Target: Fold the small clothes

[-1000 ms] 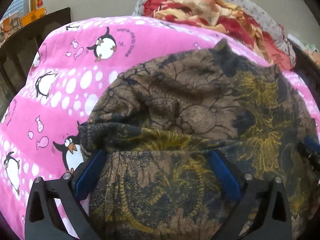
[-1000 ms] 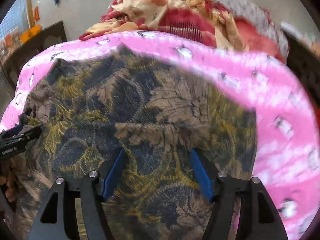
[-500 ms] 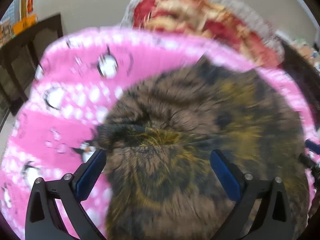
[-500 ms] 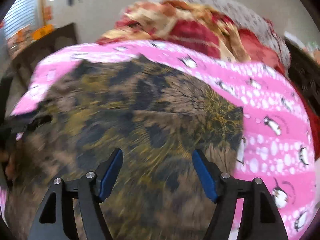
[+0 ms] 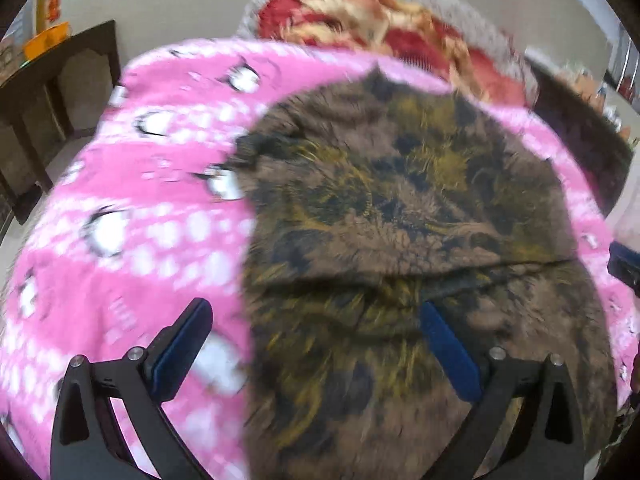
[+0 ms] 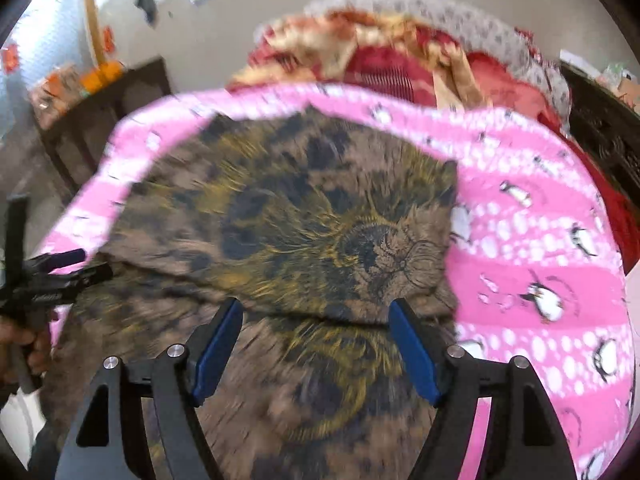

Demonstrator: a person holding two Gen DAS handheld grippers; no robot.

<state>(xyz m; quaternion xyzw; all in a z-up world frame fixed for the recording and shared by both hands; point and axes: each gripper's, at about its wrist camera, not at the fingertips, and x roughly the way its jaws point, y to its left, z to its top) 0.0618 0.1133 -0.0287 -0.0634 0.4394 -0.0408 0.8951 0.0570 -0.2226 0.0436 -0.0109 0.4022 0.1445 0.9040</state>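
In my left wrist view, the brown cloth with yellow and black flower print (image 5: 400, 208) lies flat on the pink bed blanket with penguins (image 5: 132, 208). One fold looks done: a top layer ends in a straight edge across the cloth, just past my fingers. My left gripper (image 5: 316, 344) is wide open and holds nothing. One finger is over the pink blanket, the other over the cloth. I think more folds are left, because the cloth still looks big.

In my right wrist view, the same cloth (image 6: 304, 216) lies on the blanket (image 6: 540, 248), and the folded edge runs just past my right gripper (image 6: 316, 340). Its fingers are opening, with the cloth below them, not pinched. The other gripper (image 6: 52, 272) shows at the left edge.

I see no box, basket or bin here. A red and cream crumpled cloth pile (image 6: 400, 52) sits behind the blanket.
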